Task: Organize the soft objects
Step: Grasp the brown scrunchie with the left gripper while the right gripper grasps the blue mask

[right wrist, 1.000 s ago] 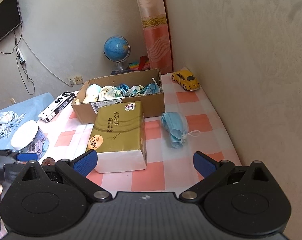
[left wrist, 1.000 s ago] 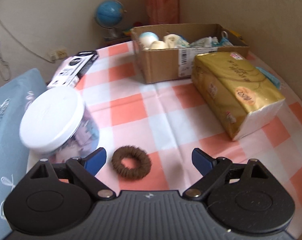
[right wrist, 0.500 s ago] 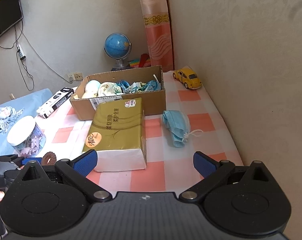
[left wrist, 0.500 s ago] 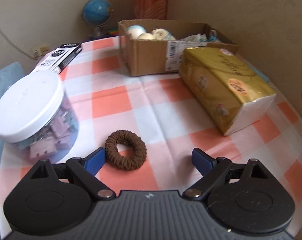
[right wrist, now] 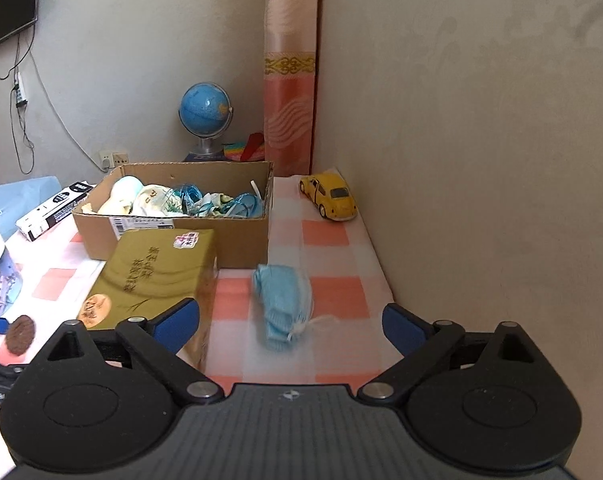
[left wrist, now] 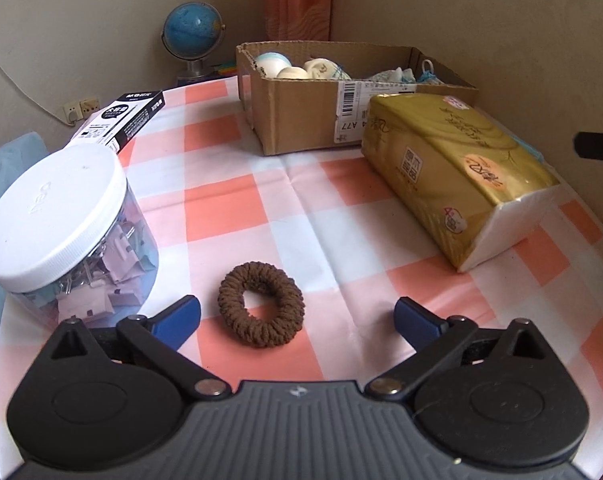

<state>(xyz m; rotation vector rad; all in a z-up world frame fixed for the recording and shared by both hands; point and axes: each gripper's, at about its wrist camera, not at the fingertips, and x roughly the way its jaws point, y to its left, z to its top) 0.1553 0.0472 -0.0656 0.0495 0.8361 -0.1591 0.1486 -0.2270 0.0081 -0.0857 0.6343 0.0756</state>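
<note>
A brown hair scrunchie (left wrist: 260, 304) lies flat on the checked tablecloth (left wrist: 237, 208), between the blue fingertips of my left gripper (left wrist: 297, 318); its jaws are opening and nothing touches the pads. In the right wrist view a folded blue face mask (right wrist: 283, 304) lies between the fingertips of my right gripper (right wrist: 291, 322). Those jaws are closing, still wide and clear of the mask. The scrunchie (right wrist: 20, 334) also shows at the far left there. The cardboard box (left wrist: 313, 120), also seen as the cardboard box (right wrist: 181, 216), holds soft balls and blue cloth items.
A gold tissue pack (left wrist: 453, 172) lies right of the scrunchie. A clear jar with a white lid (left wrist: 61, 224) stands close to the left fingertip. A black-and-white carton (left wrist: 121, 120), a globe (left wrist: 193, 36) and a yellow toy car (right wrist: 329, 196) sit farther back. The wall (right wrist: 481, 160) bounds the right side.
My left gripper sank and tilted toward the scrunchie, which now lies nearer the middle between the fingertips. My right gripper swung over so the blue mask lies between its fingertips.
</note>
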